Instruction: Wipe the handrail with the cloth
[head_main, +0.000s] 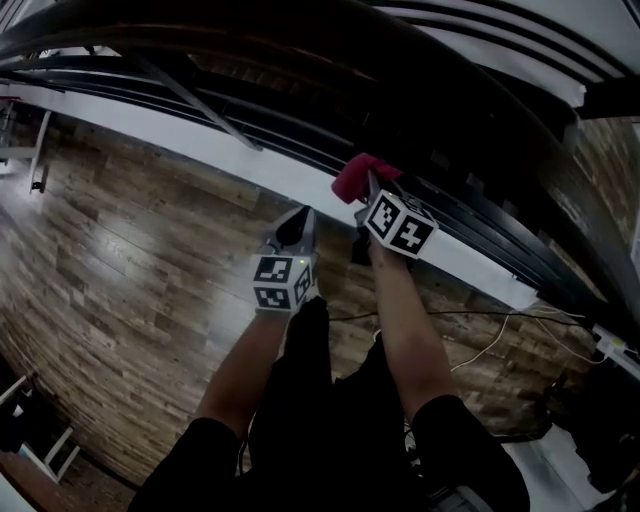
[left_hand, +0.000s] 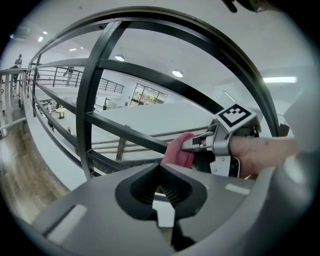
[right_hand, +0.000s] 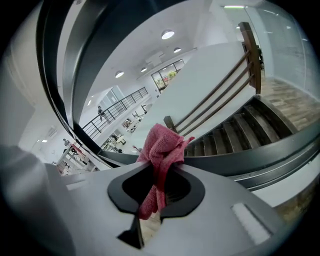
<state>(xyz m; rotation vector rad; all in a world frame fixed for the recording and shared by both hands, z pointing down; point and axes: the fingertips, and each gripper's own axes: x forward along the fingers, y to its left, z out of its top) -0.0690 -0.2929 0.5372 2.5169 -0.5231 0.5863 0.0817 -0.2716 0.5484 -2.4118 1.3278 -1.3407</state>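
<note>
- Two grippers are up at the railing. My right gripper (right_hand: 159, 172) is clenched on the red cloth (right_hand: 162, 147), which stands out past its jaws as a bunched wad. My left gripper (left_hand: 160, 169) hangs just beside it, jaws pressed together on nothing.
- Little of the job shows as done. The cloth sits close against the dark bars under the black handrail (head_main: 420, 85), and I cannot tell whether it touches any of them. No view separates a wiped stretch from an unwiped one, so I judge the wiping to be at its start or barely under way — the long run of rail remains.
- To my left the rail sweeps away in a clear curve with nothing resting on it. An upright post (left_hand: 93, 115) breaks the lower bars there, and the wad could snag on it.
- Past the railing the edge is hard: an open drop to the stairs (right_hand: 235, 137) and a hall below — a cloth let go there looks lost.
- On my side there is wood floor (head_main: 120, 260) to step along, with a loose cable (head_main: 487, 347) lying at my right.
</note>
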